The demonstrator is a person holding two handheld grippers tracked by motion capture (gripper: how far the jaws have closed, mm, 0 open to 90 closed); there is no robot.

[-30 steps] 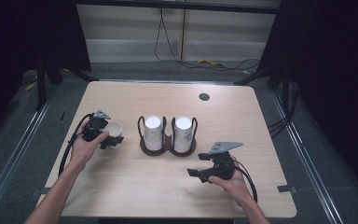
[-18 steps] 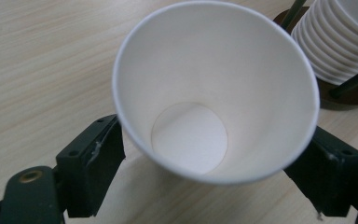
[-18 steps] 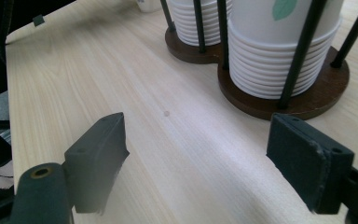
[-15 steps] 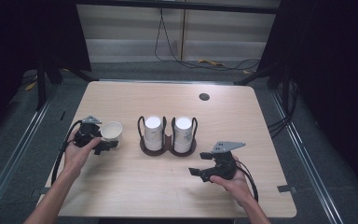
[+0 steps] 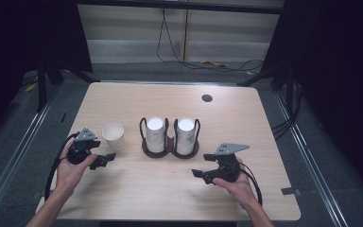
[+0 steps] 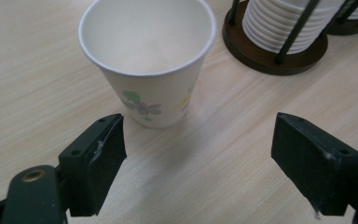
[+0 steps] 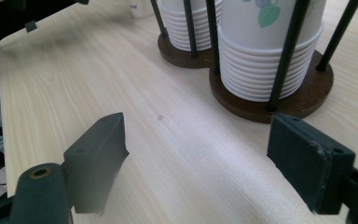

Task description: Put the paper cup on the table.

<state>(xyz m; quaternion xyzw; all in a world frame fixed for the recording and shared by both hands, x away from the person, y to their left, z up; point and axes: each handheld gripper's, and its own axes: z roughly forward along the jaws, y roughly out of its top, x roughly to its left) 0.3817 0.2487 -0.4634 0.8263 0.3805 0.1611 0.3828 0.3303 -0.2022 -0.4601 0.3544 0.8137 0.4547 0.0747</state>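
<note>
With the cup [image 6: 148, 60] standing free just ahead of our left gripper [image 6: 200, 140], its jaws apart but just narrowing on nothing, and our right gripper [image 7: 196, 154] agape, next fetch another from the holder [image 7: 270, 100].

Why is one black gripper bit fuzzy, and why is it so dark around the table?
Right gripper view: the left jaw's edge is soft, too close to focus, while the stacked cups stay sharp. High view: light falls on the table and the surroundings stay unlit.
</note>
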